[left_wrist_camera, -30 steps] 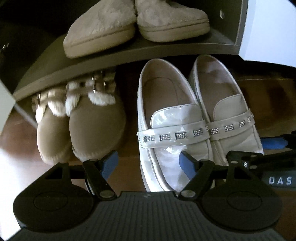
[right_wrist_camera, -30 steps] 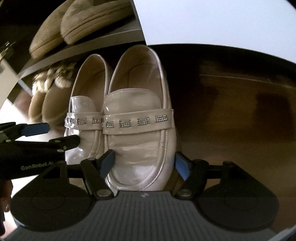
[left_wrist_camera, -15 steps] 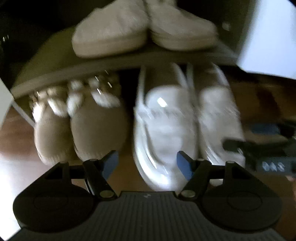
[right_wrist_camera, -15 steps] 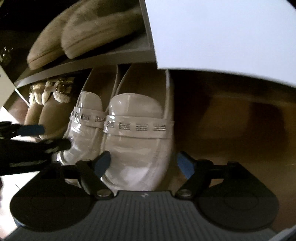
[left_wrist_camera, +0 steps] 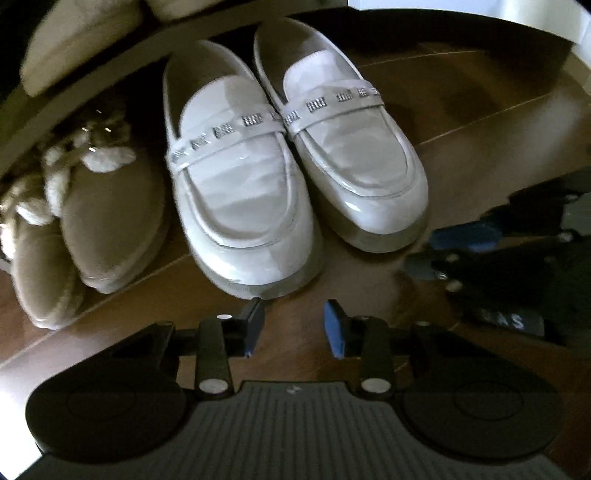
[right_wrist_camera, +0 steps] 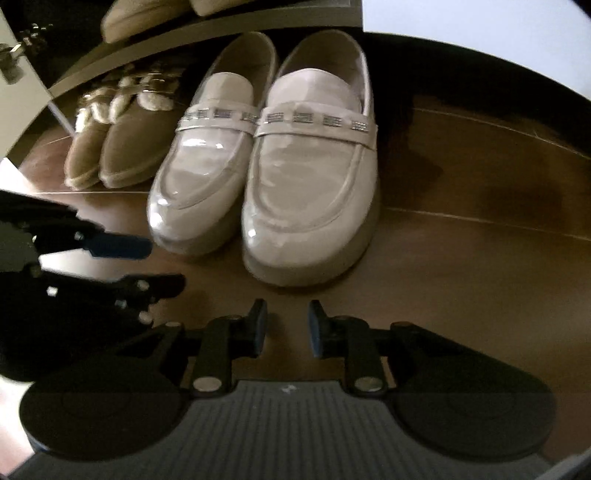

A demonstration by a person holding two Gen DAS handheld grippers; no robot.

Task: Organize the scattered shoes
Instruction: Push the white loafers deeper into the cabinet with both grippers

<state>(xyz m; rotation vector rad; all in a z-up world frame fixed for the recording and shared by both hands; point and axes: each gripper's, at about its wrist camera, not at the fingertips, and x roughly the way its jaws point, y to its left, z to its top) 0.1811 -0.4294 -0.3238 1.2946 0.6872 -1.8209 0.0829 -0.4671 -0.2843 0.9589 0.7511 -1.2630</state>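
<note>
Two glossy white loafers with studded straps stand side by side on the wooden floor, toes toward me: the left loafer [left_wrist_camera: 240,184] [right_wrist_camera: 199,177] and the right loafer [left_wrist_camera: 354,155] [right_wrist_camera: 314,192]. My left gripper [left_wrist_camera: 294,325] hovers just short of the left loafer's toe; its jaws are closing with nothing between them. My right gripper [right_wrist_camera: 284,325] sits in front of the right loafer's toe, jaws closing to a narrow gap, also empty. Each gripper shows at the edge of the other's view: the right gripper [left_wrist_camera: 480,251] and the left gripper [right_wrist_camera: 110,258].
A pair of tan fur-trimmed slippers [left_wrist_camera: 110,214] [right_wrist_camera: 122,147] stands left of the loafers under a dark shelf [right_wrist_camera: 221,26]. Pale fuzzy slippers [left_wrist_camera: 74,44] rest on that shelf. A white panel [right_wrist_camera: 480,37] rises at the back right. Bare wooden floor [right_wrist_camera: 461,258] lies to the right.
Both grippers have drawn back from the loafers, whose toes were between the fingers and now lie ahead of the fingertips. Both sets of jaws have narrowed. The loafers stay paired.
</note>
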